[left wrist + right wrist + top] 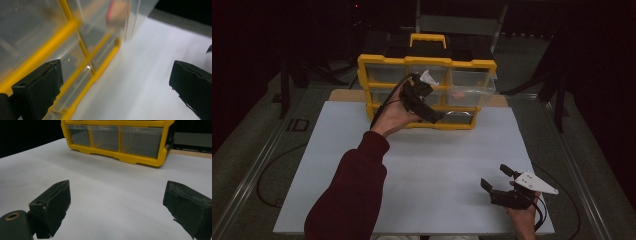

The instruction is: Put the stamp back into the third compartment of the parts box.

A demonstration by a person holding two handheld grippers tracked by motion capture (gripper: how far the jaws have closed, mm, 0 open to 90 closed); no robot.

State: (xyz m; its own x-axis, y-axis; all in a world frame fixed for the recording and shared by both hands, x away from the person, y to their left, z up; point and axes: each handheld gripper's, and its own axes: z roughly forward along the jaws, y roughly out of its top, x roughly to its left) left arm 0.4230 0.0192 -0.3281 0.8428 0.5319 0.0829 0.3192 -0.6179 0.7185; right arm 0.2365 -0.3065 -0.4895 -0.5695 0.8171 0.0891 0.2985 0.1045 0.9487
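high view – left hand-held gripper (437, 118) wide open, empty, at the yellow drawer cabinet (379, 62) – right hand-held gripper (497, 178) likewise.

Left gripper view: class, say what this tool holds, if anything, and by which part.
Nothing is held. The left tool has its jaws wide apart with only white table between them, close beside the yellow drawer cabinet.
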